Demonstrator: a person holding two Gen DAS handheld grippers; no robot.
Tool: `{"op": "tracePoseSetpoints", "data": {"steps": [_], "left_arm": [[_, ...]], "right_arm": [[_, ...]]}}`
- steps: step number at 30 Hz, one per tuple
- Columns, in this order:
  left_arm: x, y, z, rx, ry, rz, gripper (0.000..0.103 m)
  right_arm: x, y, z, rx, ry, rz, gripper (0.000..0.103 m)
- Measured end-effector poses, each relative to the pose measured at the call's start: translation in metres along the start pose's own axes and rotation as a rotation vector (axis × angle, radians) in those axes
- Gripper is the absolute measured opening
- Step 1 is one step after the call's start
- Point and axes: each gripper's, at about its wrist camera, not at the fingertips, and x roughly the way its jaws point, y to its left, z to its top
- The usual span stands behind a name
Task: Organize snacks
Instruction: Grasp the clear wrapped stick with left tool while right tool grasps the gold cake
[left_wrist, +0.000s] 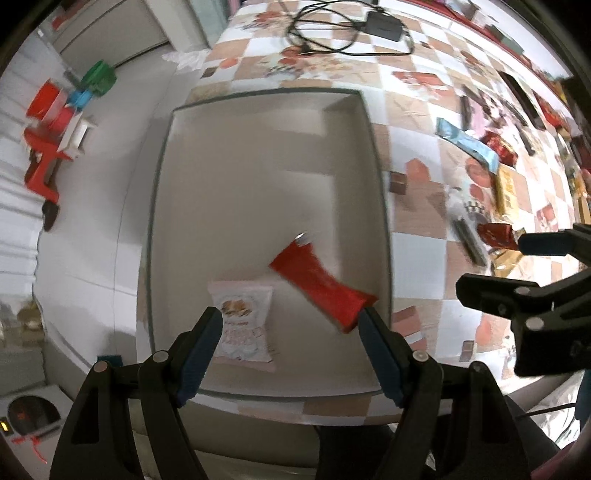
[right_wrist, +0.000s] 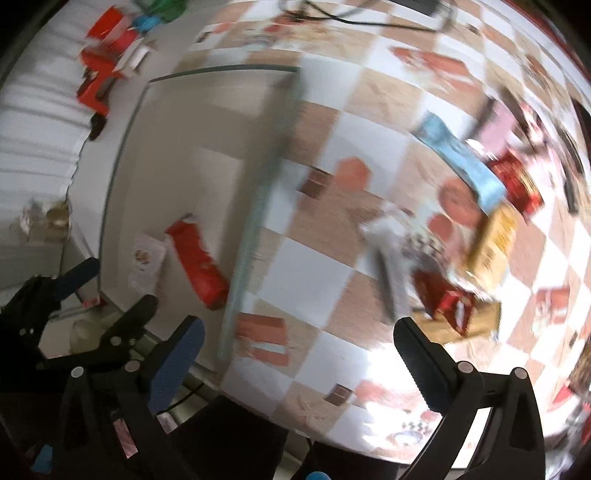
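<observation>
In the left wrist view, the left gripper (left_wrist: 290, 325) hangs over a shallow beige tray (left_wrist: 258, 110) that fills the middle of the frame, its jaws spread wide with nothing pressed between them. On the tray floor, low in the frame, lie a white snack packet (left_wrist: 245, 321) and just right of it a red snack packet (left_wrist: 319, 284), slanting toward the tray's right rim. The tray rests on a counter (left_wrist: 417, 254) covered with a checked cloth. More wrapped snacks (left_wrist: 491, 155) lie scattered at the right of the frame, a black cable (left_wrist: 325, 33) at the top.

The right wrist view is blurred. The right gripper (right_wrist: 299, 350) is fully spread and empty above the checked cloth, with the tray at the left and the loose snacks at the right.
</observation>
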Motion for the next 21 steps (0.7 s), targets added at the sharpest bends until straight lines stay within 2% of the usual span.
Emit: {"op": "tracePoseSetpoints", "data": {"steps": [7,14,16,21], "left_arm": [[0.003,-0.043,0.005,0.079,0.006,-0.027,0.079],[0.003,-0.086,0.018,0.161,0.027,-0.08,0.079],[0.006,-0.099,0.023,0.169,0.045,-0.106,0.079],[0.025,-0.126,0.035,0.159,0.122,-0.16,0.079]], "right_arm": [[0.001,-0.063,-0.024,0.182,0.02,0.005,0.103],[0.015,-0.144,-0.063,0.458,0.076,-0.006,0.103],[0.016,-0.163,-0.073,0.518,0.084,-0.006,0.103],[0.016,-0.187,-0.08,0.574,0.076,-0.033,0.103]]}}
